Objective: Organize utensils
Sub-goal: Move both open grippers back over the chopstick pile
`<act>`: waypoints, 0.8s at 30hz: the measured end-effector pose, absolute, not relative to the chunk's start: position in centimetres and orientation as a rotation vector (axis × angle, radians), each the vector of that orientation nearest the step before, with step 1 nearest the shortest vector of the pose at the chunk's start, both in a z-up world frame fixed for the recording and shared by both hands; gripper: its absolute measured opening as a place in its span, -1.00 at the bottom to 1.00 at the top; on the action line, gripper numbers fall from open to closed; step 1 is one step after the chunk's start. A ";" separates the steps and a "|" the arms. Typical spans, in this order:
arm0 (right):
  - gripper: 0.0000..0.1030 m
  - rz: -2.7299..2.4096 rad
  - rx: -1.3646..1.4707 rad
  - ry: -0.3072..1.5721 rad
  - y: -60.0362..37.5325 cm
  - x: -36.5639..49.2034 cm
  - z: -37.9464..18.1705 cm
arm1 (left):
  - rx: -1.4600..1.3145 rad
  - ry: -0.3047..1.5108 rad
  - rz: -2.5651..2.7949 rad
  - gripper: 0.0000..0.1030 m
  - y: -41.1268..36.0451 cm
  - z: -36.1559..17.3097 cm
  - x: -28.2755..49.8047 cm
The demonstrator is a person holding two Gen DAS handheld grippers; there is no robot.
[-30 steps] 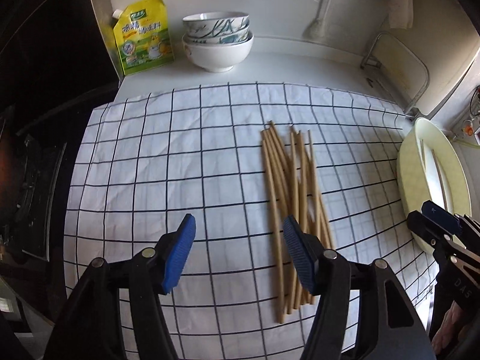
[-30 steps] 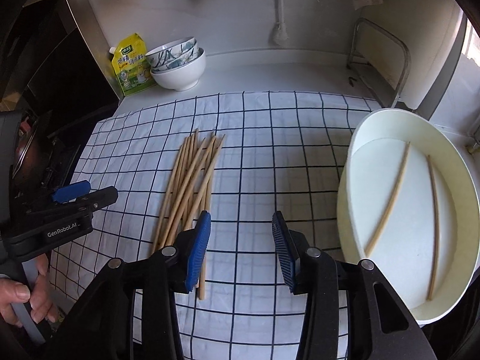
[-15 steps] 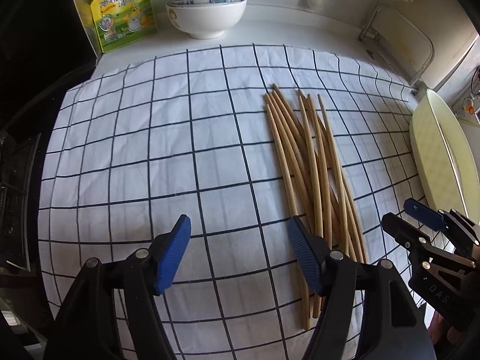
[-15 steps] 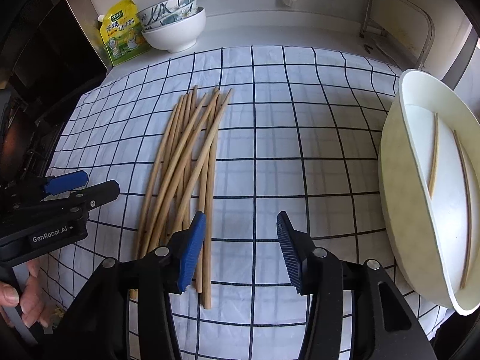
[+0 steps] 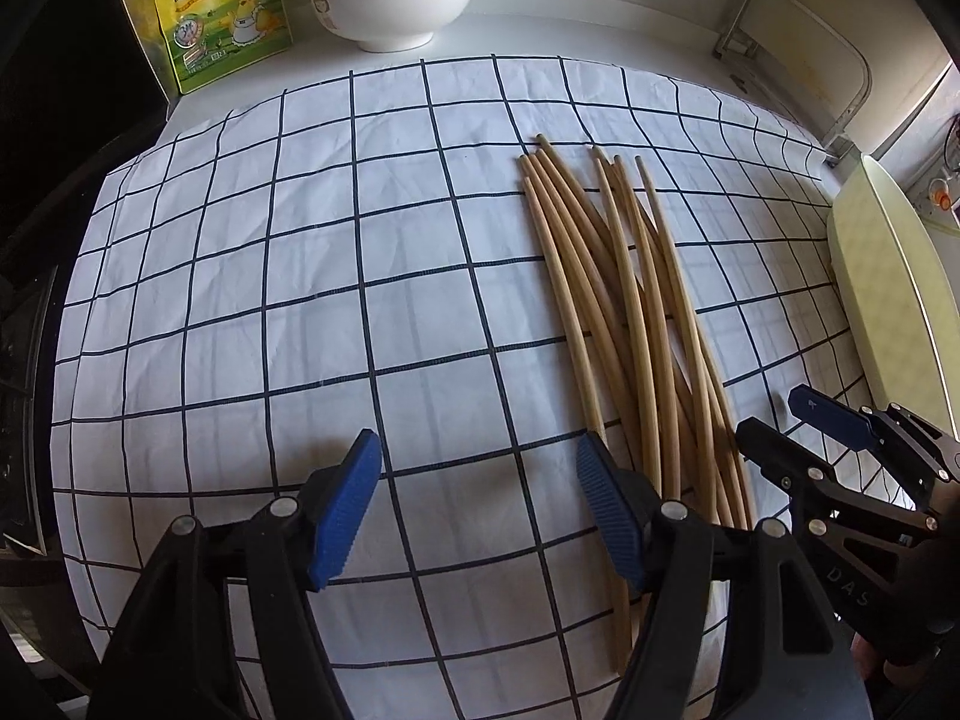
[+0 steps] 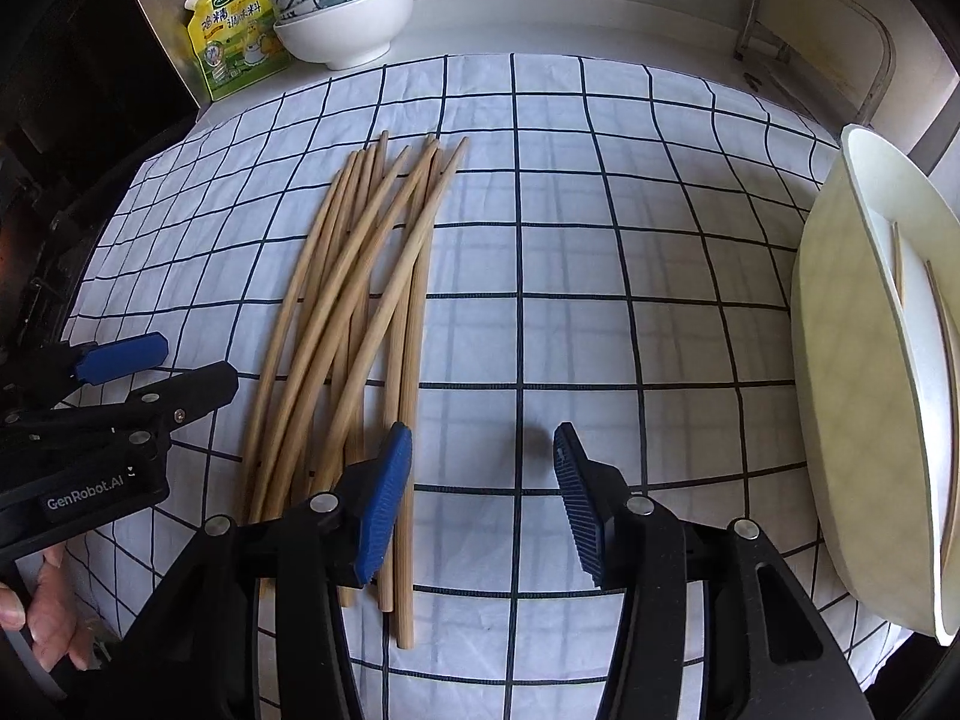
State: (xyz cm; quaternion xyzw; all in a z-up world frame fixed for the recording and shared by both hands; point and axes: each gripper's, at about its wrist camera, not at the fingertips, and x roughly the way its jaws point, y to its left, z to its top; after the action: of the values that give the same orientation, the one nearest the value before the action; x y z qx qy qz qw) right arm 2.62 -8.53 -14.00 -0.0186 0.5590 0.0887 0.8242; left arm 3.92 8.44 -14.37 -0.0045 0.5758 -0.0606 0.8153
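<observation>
A loose bundle of several wooden chopsticks (image 5: 624, 312) lies on a white cloth with a dark grid (image 5: 300, 300); it also shows in the right wrist view (image 6: 354, 324). My left gripper (image 5: 477, 510) is open and empty, low over the cloth just left of the bundle's near ends. My right gripper (image 6: 480, 498) is open and empty, its left finger (image 6: 384, 504) over the bundle's near ends. A cream oval tray (image 6: 840, 372) at the right holds two chopsticks (image 6: 942, 324). The tray's edge shows in the left wrist view (image 5: 888, 276).
A yellow-green seasoning pouch (image 5: 222, 12) and stacked bowls (image 5: 396, 0) stand at the back left, also in the right wrist view: pouch (image 6: 237, 30), bowls (image 6: 348, 18). A metal rack (image 6: 822, 42) stands at the back right. A dark stove (image 6: 36, 192) borders the cloth's left edge.
Both grippers have moved forward and lower toward the cloth and the chopstick bundle. Both stay open. The chopsticks have not moved.
</observation>
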 end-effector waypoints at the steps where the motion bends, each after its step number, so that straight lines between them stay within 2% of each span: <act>1: -0.08 0.188 -0.041 1.188 -8.5 2.6 -14.0 | -0.010 1.229 -0.128 0.29 8.5 -14.4 3.9; 24: -0.08 0.136 -0.059 1.172 -9.5 2.6 -14.2 | 0.000 1.222 -0.133 0.41 7.8 -14.7 4.3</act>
State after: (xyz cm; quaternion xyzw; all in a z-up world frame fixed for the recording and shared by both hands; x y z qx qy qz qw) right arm 2.62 -9.47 -14.24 -0.0278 0.5526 0.0641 0.8305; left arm 4.33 7.75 -14.71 0.0002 0.5733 -0.0626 0.8170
